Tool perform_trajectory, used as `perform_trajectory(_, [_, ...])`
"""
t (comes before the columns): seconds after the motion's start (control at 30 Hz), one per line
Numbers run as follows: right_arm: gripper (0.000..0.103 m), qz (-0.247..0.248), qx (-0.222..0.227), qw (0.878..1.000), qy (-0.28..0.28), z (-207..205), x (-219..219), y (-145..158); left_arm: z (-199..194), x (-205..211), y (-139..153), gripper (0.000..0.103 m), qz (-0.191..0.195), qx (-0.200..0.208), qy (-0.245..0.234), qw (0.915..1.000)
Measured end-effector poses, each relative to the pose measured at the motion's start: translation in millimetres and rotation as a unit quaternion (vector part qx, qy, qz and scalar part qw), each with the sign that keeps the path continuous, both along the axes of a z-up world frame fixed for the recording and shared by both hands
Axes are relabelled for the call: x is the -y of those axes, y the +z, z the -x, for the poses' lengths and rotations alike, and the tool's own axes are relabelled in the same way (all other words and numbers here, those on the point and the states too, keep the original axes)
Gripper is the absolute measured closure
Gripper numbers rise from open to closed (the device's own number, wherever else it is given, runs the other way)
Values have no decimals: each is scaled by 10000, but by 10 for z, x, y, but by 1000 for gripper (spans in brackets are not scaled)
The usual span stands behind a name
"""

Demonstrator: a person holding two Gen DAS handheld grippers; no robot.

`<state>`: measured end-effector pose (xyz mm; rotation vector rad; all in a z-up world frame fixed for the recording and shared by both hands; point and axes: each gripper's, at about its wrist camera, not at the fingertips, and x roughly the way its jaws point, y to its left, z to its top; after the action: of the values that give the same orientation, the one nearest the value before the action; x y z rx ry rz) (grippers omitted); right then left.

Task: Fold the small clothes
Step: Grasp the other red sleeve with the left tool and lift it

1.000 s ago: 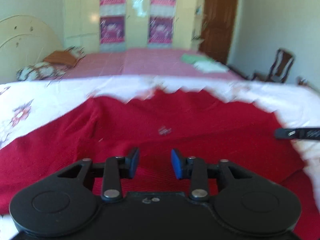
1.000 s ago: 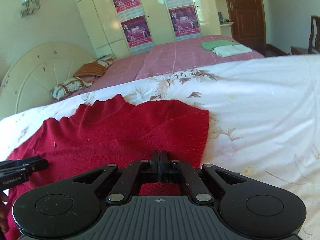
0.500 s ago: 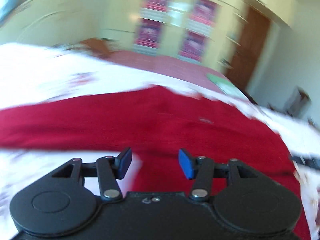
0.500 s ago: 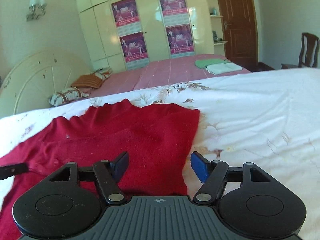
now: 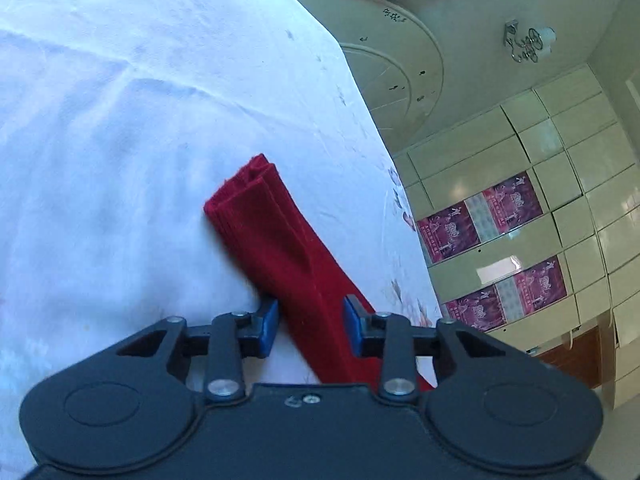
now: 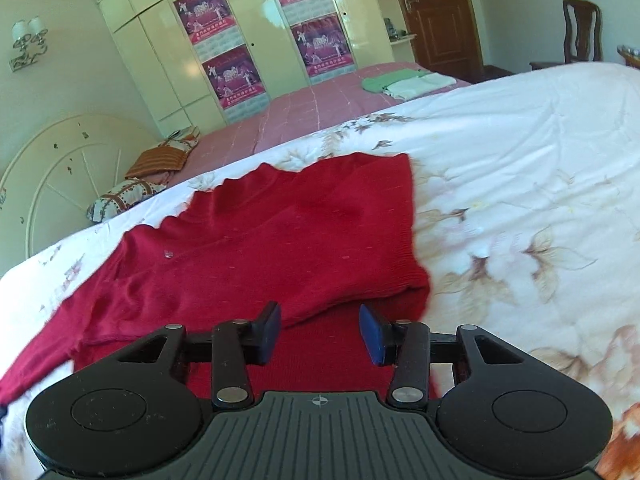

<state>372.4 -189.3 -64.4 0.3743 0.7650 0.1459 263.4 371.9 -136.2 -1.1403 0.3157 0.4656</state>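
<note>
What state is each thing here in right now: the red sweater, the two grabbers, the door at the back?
Red sweater: spread on the bed, right side folded over.
Sleeve: stretched out flat between the left grabber's fingers.
Left gripper: open, jaws just closing, astride the sleeve.
Right gripper: open, jaws just closing, over the sweater.
Door: shut.

Each black tool point(image 5: 310, 326) point(image 6: 320, 330) has blue pads, silver screws, round hubs.

Cream wardrobe point(image 6: 256, 40) with posters, brown door point(image 6: 436, 12), pink bed point(image 6: 320, 108), wooden chair point(image 6: 580, 28)
</note>
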Motion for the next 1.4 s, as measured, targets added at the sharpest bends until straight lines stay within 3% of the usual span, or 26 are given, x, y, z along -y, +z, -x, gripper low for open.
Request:
perform_trajectory(0.13, [58, -176, -145, 9996, -189, -72, -218, 18, -115, -80, -113, 90, 213, 43, 56, 9997])
perform_trajectory(0.2, [58, -165, -187, 9995, -211, -71, -301, 21, -110, -111, -127, 88, 340, 155, 25, 9993])
perform_trajectory(0.3, [58, -94, -184, 9997, -157, -50, -402, 25, -6, -97, -55, 62, 289, 462, -25, 9985])
perform_trajectory(0.37, [58, -60, -210, 9997, -128, -37, -448, 14, 2, -10, 114, 14, -147, 686, -86, 9975])
perform_trajectory(0.4, [58, -51, -223, 9997, -124, -38, -468, 7, -39, 16, 171, 11, -282, 700, -63, 9971])
perform_trajectory(0.53, [58, -13, -257, 9996, -61, -40, -540, -25, -369, -109, 69, 26, 61, 477, -281, 9984])
perform_trajectory(0.57, [58, -15, -249, 9997, -20, -50, -561, -30, -380, -102, 61, 37, -19, 345, -253, 9991])
perform_trajectory(0.7, [58, -8, -206, 9998, 74, -117, -621, -35, -248, -86, -10, 55, -218, 168, -227, 9994])
perform_trajectory(0.77, [58, -71, -166, 9998, 17, -161, -598, -38, -186, -119, -77, 88, -169, 26, -57, 9998])
perform_trajectory(0.8, [58, -100, -156, 9998, 7, -179, -577, -43, -181, -145, -110, 95, -86, -60, 43, 9999])
perform_trajectory(0.9, [59, -194, -154, 9997, 82, -246, -508, -69, -291, -171, -48, 99, -309, -297, -70, 9991])
perform_trajectory(0.93, [67, -161, -146, 9997, 92, -267, -492, -68, -331, -137, 28, 99, -452, -344, -138, 9983])
perform_trajectory(0.97, [76, -155, -162, 9997, 129, -283, -475, -68, -352, -77, 114, 99, -550, -165, -236, 9981])
perform_trajectory(1.03, [76, -158, -128, 9997, 160, -300, -435, -63, -434, 118, 313, 99, -880, 48, -530, 9947])
perform_trajectory(1.17, [76, -172, -32, 9997, 167, -303, -334, -52, -839, 774, 674, 99, -1402, 450, -1592, 9762])
perform_trajectory(1.3, [76, -258, 18, 9996, 62, -299, -180, -39, -1351, 1730, 890, 99, -1845, 549, -2788, 9408])
perform_trajectory(1.4, [76, -361, 32, 9993, -20, -300, -17, -29, -1652, 2449, 889, 99, -1909, 570, -3489, 9158])
